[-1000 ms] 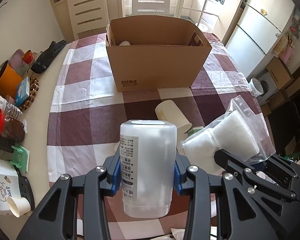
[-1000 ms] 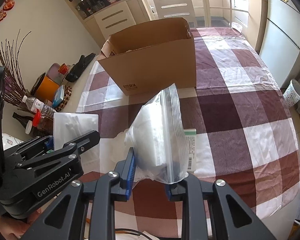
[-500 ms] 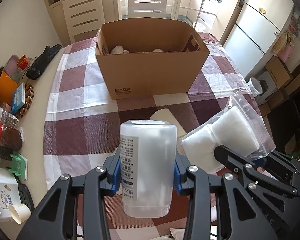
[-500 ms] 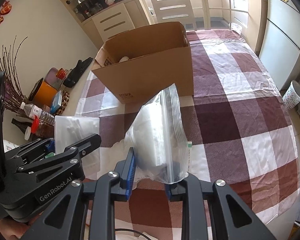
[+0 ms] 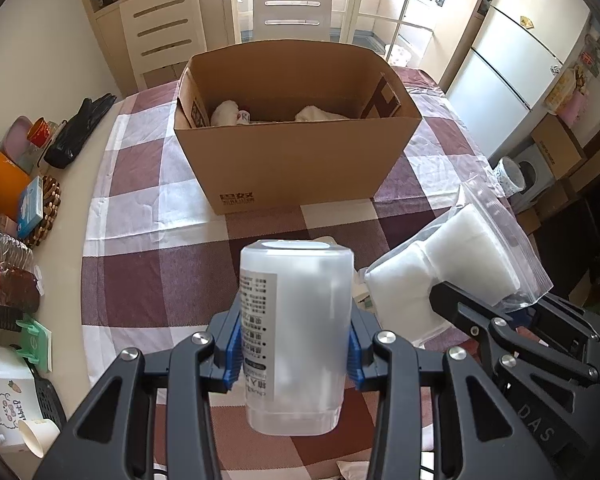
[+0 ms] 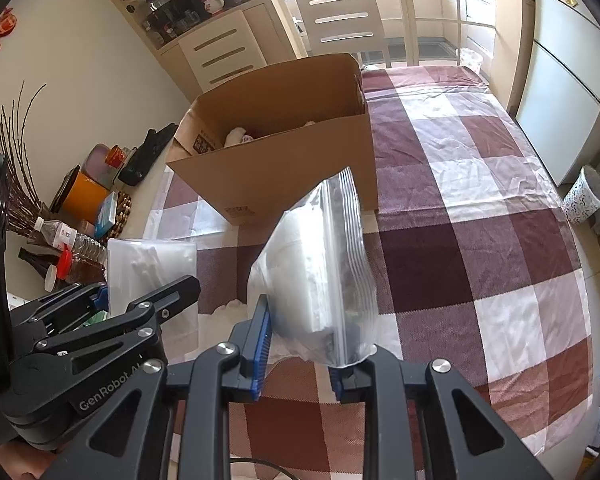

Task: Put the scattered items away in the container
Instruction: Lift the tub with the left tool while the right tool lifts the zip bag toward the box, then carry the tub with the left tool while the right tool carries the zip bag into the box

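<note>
Mid-task: cardboard box (image 5: 296, 160), frame centre, already holding white items; left gripper (image 5: 294, 350) clamping translucent bottle (image 5: 296, 332), right gripper (image 6: 296, 354) pinching zip bag (image 6: 320, 276); both undelivered.

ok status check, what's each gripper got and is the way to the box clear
Left gripper shut on white bottle. Right gripper shut on zip bag. Cardboard box ahead, open, partly filled. Nothing in between.

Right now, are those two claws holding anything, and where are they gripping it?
Yes. The left gripper clamps a white bottle across its lower sides; the right gripper pinches the bottom of a zip bag.
</note>
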Motion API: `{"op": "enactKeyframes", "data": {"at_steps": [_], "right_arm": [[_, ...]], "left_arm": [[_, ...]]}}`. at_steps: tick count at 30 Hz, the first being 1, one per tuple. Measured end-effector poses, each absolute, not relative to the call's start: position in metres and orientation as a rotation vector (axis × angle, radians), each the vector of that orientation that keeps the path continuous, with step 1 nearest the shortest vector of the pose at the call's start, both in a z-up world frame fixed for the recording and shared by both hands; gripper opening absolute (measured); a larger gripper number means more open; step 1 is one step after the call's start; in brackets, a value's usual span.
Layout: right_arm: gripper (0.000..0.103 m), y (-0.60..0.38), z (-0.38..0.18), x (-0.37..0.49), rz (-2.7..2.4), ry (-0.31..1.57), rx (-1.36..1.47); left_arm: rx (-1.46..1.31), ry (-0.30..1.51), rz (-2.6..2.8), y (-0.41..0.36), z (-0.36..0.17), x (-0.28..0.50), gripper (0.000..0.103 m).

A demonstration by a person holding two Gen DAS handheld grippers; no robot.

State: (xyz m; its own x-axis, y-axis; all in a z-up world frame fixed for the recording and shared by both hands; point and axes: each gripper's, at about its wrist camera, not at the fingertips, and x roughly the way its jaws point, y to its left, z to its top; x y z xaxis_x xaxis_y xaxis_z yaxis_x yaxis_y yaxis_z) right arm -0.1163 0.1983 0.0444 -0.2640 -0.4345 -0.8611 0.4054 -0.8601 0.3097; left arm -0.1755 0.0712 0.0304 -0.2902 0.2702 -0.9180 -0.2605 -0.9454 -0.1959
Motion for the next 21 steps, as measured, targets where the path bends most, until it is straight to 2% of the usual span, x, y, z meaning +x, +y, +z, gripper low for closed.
{"op": "enactKeyframes", "data": {"at_steps": [21], "right_arm": [[0.024, 0.184, 0.037, -0.145, -2.092, 0.001, 1.485]], "left_arm": [[-1.67, -0.035, 2.281, 0.075, 0.02, -0.209, 0.041]]}}
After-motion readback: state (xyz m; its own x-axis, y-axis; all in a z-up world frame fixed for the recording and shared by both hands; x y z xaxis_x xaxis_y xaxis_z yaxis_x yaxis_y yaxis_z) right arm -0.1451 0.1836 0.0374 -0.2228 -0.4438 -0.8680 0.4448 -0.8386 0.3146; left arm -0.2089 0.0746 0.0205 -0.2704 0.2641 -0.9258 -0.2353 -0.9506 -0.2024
